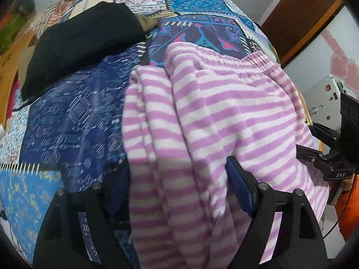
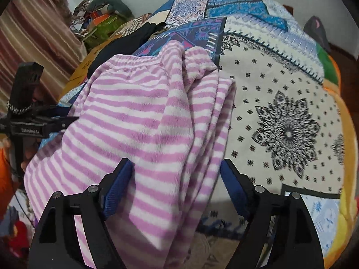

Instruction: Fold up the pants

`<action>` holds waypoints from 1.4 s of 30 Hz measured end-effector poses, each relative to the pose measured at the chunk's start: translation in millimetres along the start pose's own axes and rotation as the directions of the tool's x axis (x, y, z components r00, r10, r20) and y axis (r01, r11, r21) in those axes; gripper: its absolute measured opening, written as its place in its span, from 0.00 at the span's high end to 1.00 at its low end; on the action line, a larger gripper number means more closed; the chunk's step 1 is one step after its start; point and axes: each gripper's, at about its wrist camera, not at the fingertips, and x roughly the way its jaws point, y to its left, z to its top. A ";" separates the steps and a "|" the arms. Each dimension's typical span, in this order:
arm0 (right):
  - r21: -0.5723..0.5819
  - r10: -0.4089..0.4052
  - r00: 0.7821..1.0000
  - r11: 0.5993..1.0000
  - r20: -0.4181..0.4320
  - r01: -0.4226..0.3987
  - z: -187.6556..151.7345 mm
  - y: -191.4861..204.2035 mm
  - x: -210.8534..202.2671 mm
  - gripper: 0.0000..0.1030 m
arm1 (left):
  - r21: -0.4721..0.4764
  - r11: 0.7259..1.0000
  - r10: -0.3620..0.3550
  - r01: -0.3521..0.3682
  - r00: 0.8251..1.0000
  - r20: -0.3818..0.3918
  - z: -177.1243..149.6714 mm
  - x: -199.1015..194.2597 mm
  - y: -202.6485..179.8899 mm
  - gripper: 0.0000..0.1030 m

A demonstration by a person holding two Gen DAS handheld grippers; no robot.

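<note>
- The striped pants (image 1: 215, 121) lay folded into a thick bundle on the patchwork bedspread (image 1: 74, 121), pink and white bands running across them, the elastic waistband at the far end.
- From my left wrist camera, the left gripper (image 1: 179, 188) hung over the near part of the bundle with its jaws wide apart. The fleece filled the gap between them, but I could not see either blue pad (image 1: 239, 186) pressing on it; I read the jaws as open and holding nothing.
- In that same view the folded leg edges stacked along the bundle's left side, next to the dark blue patch of the bedspread.
- A black garment (image 1: 80, 44) sat farther back on the bed, well apart from the pants.
- At the right edge of the left view I saw the right gripper (image 1: 332, 157) from the side, with an orange sleeve (image 1: 347, 210) behind it.
- From my right wrist camera, the right gripper (image 2: 177, 190) also stood with its jaws wide, over the bundle's right part (image 2: 143, 121). Its left pad (image 2: 116, 192) was over the fleece and the right pad over the cream patch with the black medallion (image 2: 287, 132); nothing was clamped.
- The left gripper (image 2: 44, 123) showed at the left edge of that view, beside the bundle.
- A heap of mixed clothes (image 2: 101, 22) lay at the far side of the bed, near a striped brown curtain (image 2: 33, 33).
</note>
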 end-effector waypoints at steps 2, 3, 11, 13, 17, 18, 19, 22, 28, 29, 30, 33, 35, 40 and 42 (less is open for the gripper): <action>-0.007 0.011 1.000 1.000 -0.001 -0.011 3.1 -0.2 2.2 0.24 | 0.006 1.000 -0.008 0.008 1.000 0.008 5.4 2.1 -2.9 0.21; -0.007 0.017 1.000 1.000 0.005 -0.017 4.6 -0.3 3.1 0.24 | 0.010 1.000 -0.011 0.011 1.000 0.013 7.5 2.4 -3.9 0.22; 0.007 0.073 0.997 0.997 0.014 -0.073 20.5 2.7 6.4 0.62 | 0.078 0.997 0.022 -0.026 0.998 0.050 17.9 -8.0 -26.5 0.62; -0.002 0.063 0.998 0.998 0.021 -0.063 23.5 6.1 5.4 0.73 | 0.107 0.992 0.061 -0.070 0.995 0.083 21.0 -12.8 -33.8 0.72; -0.026 0.025 0.998 0.999 0.054 -0.024 31.4 13.7 0.4 0.78 | 0.104 0.992 0.058 -0.071 0.991 0.123 24.1 -25.9 -35.8 0.78; -0.029 0.023 0.998 0.999 0.062 -0.022 33.3 15.1 -2.1 0.79 | 0.107 0.992 0.056 -0.070 0.990 0.131 23.4 -29.9 -35.9 0.79; -0.035 0.020 0.997 0.999 0.075 -0.018 34.3 18.3 -7.5 0.79 | 0.107 0.992 0.044 -0.060 0.988 0.146 22.9 -37.8 -37.0 0.80; -0.052 0.018 0.994 0.999 0.109 -0.012 37.1 25.4 -21.0 0.79 | 0.102 0.993 0.030 -0.052 0.980 0.198 21.8 -59.2 -39.0 0.81; -0.108 0.023 0.976 0.994 0.219 0.001 56.2 51.8 -58.8 0.80 | 0.088 0.994 0.033 -0.065 0.944 0.327 23.6 -116.7 -32.4 0.82; -0.119 0.025 0.972 0.993 0.234 0.003 62.1 55.8 -63.3 0.80 | 0.084 0.994 0.036 -0.069 0.935 0.352 26.2 -127.4 -28.7 0.82; -0.132 0.027 0.969 0.991 0.247 0.006 67.2 60.4 -66.6 0.80 | 0.080 0.994 0.040 -0.074 0.929 0.368 27.9 -134.7 -25.8 0.82; -0.166 0.043 0.957 0.986 0.288 0.005 89.0 76.0 -72.2 0.80 | 0.041 0.996 0.055 -0.081 0.899 0.435 40.1 -161.9 -5.4 0.82; -0.190 0.059 0.948 0.982 0.312 0.002 105.1 86.0 -72.7 0.80 | 0.016 0.996 0.069 -0.087 0.882 0.466 47.9 -173.9 9.2 0.83; -0.237 0.094 0.931 0.971 0.352 -0.009 145.0 106.2 -58.4 0.80 | -0.054 0.995 0.104 -0.089 0.857 0.504 74.2 -185.2 54.2 0.83; -0.247 0.110 0.928 0.969 0.356 -0.020 161.3 113.6 -45.4 0.81 | -0.070 0.992 0.125 -0.104 0.853 0.506 80.4 -184.9 66.5 0.84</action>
